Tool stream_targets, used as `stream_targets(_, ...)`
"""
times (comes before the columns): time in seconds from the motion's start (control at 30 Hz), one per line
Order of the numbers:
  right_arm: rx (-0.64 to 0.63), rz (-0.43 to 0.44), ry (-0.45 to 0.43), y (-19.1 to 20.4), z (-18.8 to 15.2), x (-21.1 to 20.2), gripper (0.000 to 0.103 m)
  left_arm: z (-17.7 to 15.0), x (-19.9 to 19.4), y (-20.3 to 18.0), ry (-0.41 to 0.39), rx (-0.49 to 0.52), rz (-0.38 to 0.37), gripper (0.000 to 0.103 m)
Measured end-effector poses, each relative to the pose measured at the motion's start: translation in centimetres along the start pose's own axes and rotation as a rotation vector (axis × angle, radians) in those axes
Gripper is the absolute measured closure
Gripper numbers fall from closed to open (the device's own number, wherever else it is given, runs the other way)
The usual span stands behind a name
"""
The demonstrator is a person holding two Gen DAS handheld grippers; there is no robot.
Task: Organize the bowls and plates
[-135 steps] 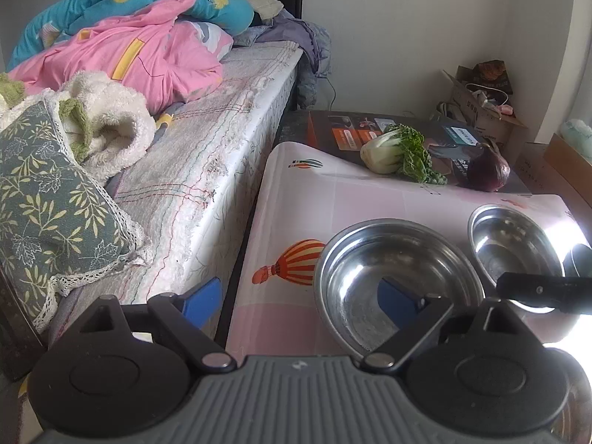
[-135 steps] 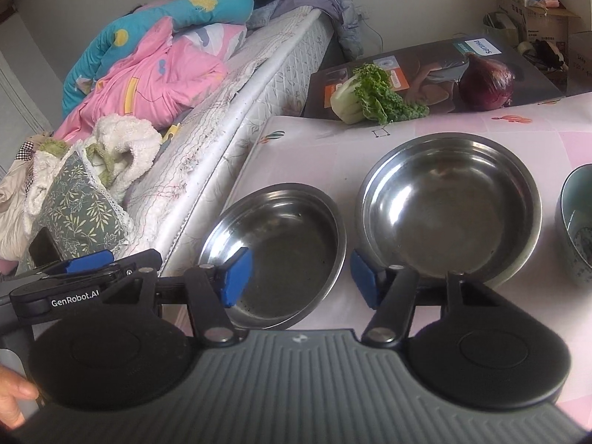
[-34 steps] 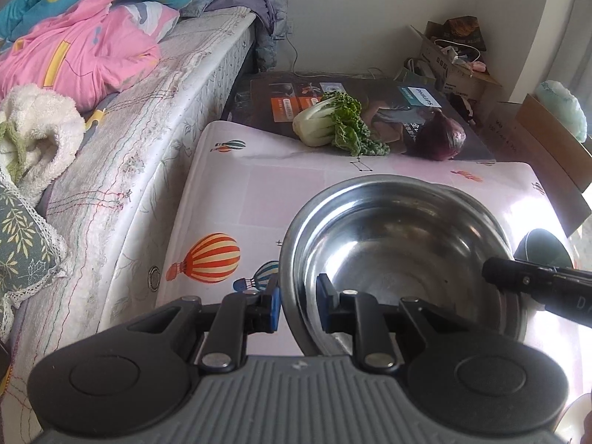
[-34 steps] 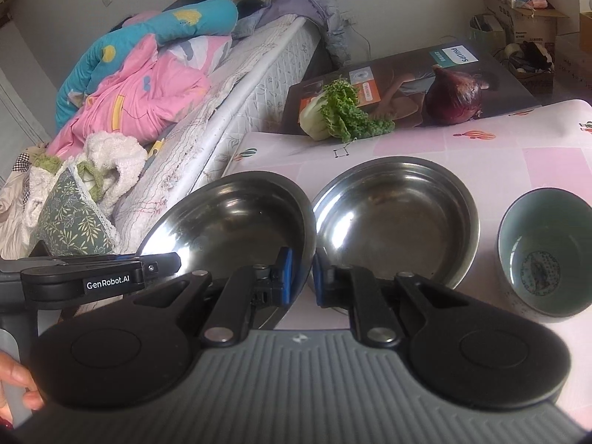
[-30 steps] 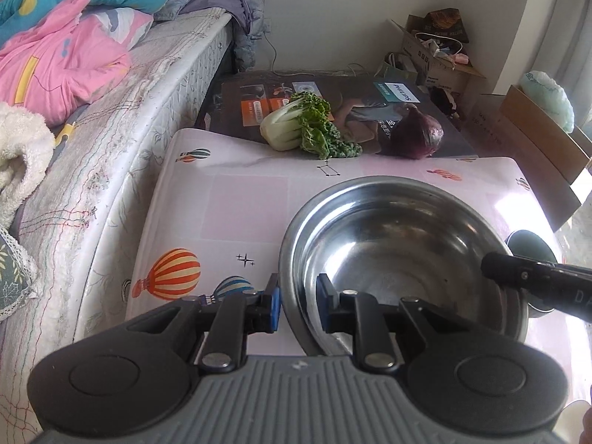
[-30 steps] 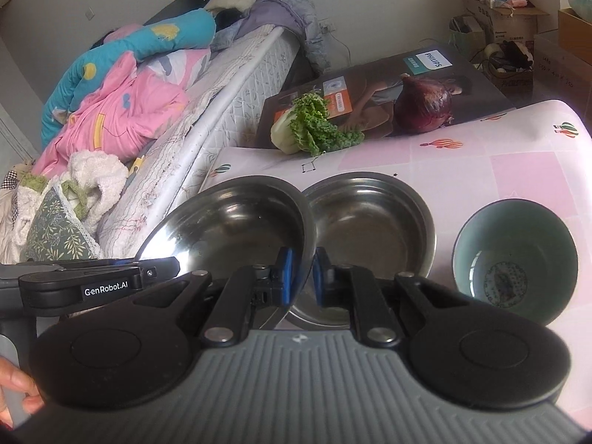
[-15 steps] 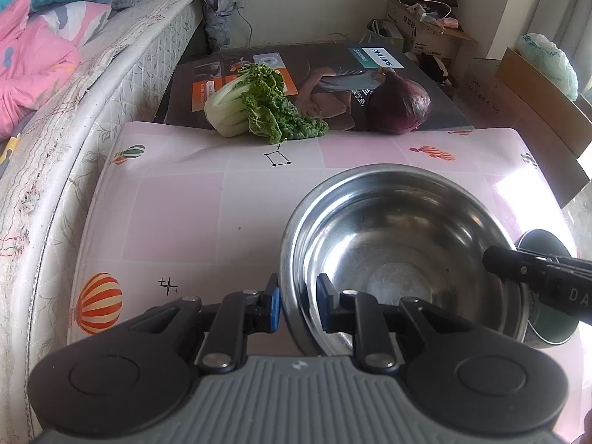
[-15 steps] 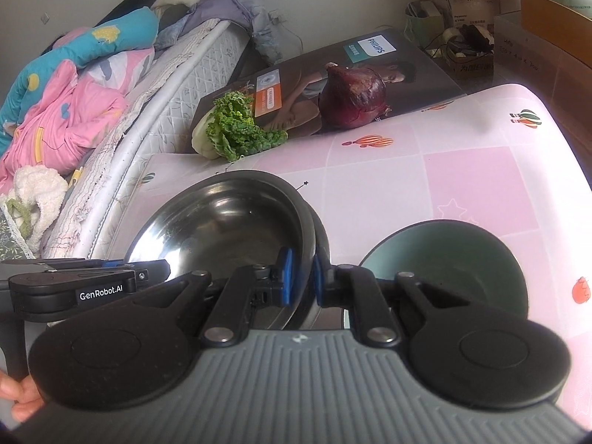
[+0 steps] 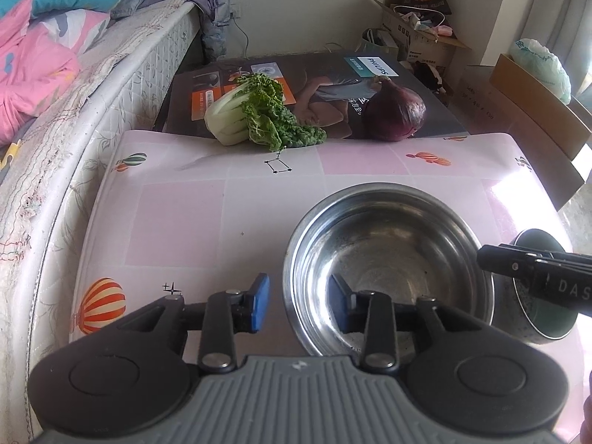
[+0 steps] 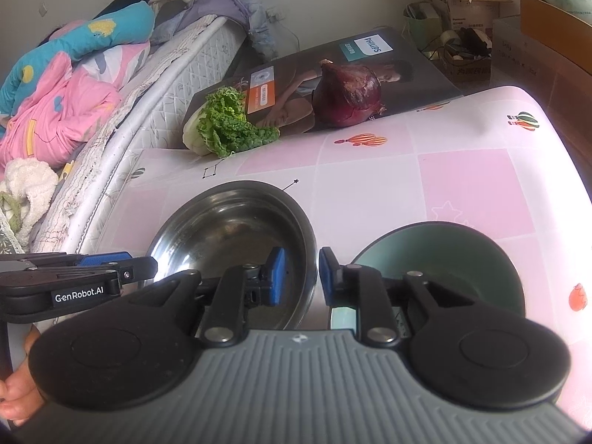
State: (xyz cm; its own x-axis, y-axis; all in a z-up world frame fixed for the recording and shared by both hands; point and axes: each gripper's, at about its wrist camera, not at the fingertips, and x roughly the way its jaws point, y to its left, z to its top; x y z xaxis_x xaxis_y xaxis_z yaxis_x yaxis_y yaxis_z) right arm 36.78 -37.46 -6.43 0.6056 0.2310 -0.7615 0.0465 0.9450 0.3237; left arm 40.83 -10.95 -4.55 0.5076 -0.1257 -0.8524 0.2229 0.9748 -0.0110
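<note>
A large steel bowl (image 9: 388, 259) (image 10: 236, 244) rests on the pink-clothed table (image 9: 185, 222), right beside a teal bowl (image 9: 547, 329) (image 10: 444, 259). My left gripper (image 9: 299, 303) straddles its near-left rim; its jaws are opening and the blue pads stand off the metal. My right gripper (image 10: 301, 275) straddles the right rim next to the teal bowl; its jaws are also opening, with a thin gap at the pads. Each gripper shows in the other's view: the right gripper (image 9: 536, 277), the left gripper (image 10: 103, 262). The second steel bowl is hidden.
Bok choy (image 9: 251, 118) and a red onion (image 9: 396, 114) lie at the table's far edge against a flat printed box (image 9: 333, 85). A bed (image 9: 92, 92) with bedding runs along the left. Cardboard boxes (image 9: 536, 111) stand at the right.
Both grippers carried the steel bowl right and down over the other steel bowl, beside the teal bowl. Their jaws, clamped on the rim before, have now parted.
</note>
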Motion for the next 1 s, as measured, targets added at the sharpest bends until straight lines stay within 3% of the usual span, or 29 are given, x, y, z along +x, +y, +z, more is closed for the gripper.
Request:
stream_targets(0.3,0.019,0.034,-0.026,0.1,0.1,-2.0,0.073,-0.3,-1.3,-0.5,-0.024,0.018,-0.02,0.051)
stream_targets(0.8,0.089,0.103,-0.065,-3.2,-2.0,-8.7,0.071,-1.1,-4.3,-2.9,-0.055,0.059,-0.077,0.049)
stream_targets(1.0,0.133,0.102,-0.095,-6.0,-2.5,-12.5,0.07,-1.6,-6.1,-5.1,-0.065,0.097,-0.141,0.045)
